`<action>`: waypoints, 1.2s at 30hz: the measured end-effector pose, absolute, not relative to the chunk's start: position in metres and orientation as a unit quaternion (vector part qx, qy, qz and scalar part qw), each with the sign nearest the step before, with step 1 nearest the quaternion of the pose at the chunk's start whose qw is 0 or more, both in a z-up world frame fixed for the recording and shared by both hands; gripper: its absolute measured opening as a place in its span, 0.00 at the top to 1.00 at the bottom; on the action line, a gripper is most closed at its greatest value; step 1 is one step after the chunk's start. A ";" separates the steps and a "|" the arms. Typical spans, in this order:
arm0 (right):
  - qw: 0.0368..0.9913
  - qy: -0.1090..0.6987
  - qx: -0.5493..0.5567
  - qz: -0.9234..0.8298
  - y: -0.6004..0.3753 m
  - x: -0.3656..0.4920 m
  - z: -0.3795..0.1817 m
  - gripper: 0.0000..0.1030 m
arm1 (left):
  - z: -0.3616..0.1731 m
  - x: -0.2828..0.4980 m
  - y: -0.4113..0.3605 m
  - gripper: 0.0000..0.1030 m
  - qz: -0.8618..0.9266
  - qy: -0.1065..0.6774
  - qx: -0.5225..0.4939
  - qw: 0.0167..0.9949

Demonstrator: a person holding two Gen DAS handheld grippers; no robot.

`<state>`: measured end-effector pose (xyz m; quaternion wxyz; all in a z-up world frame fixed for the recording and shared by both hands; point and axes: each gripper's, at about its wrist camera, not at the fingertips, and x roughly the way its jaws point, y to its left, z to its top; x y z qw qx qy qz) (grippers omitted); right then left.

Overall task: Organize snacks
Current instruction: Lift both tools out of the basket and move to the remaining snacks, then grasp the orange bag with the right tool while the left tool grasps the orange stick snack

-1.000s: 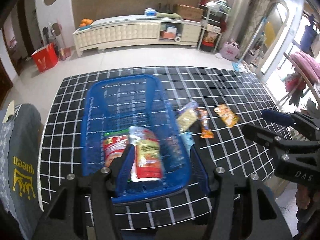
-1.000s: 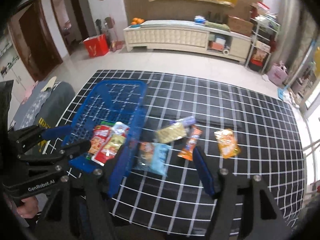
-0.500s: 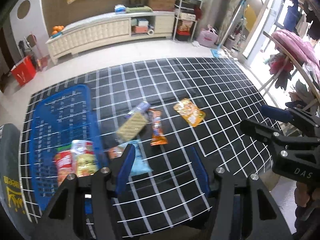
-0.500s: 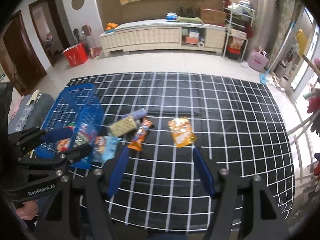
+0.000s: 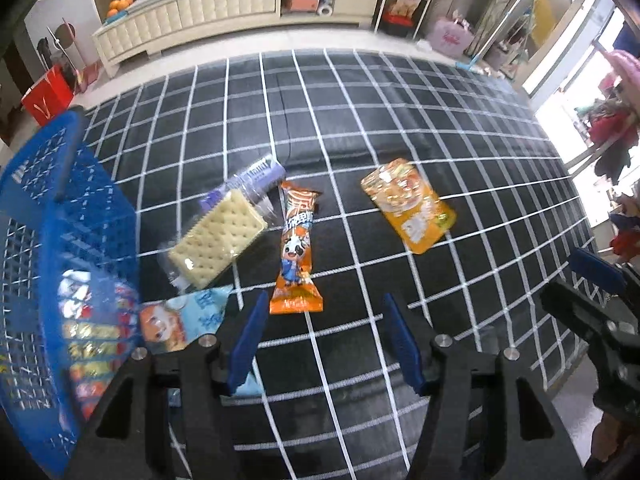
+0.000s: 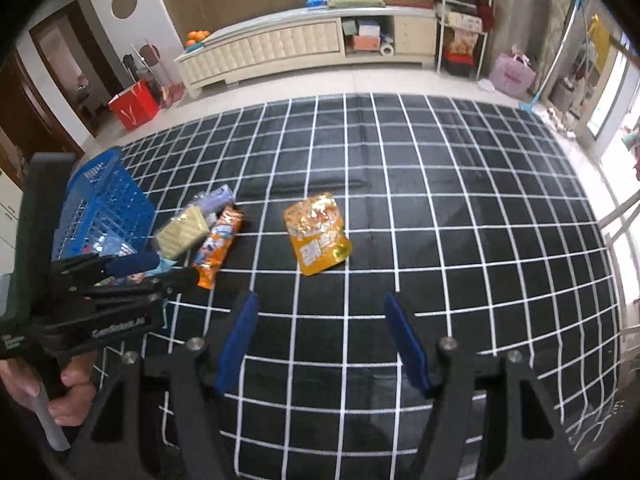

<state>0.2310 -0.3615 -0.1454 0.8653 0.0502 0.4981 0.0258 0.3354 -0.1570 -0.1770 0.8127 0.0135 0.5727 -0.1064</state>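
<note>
The left gripper is spread wide and holds nothing, hovering above the grid mat just short of the orange stick packet; the right gripper is likewise released and empty, poised short of the orange pouch. A hand clasps the left gripper's handle, which bears partly legible white lettering. Relative to the blue basket, which holds red snack bags, the cracker pack and light-blue packet lie just beside its right wall, the pouch well apart.
</note>
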 end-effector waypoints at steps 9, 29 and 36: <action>0.851 0.521 0.070 0.023 -0.379 0.250 -0.186 0.32 | -0.224 0.372 -0.152 0.45 -0.090 0.591 -0.001 0.802; 0.839 0.541 0.059 0.030 -0.372 0.284 -0.207 0.32 | -0.248 0.404 -0.143 0.88 -0.081 0.595 -0.033 0.799; 0.835 0.547 0.045 0.047 -0.359 0.303 -0.218 0.32 | -0.248 0.399 -0.136 0.88 -0.085 0.584 -0.028 0.807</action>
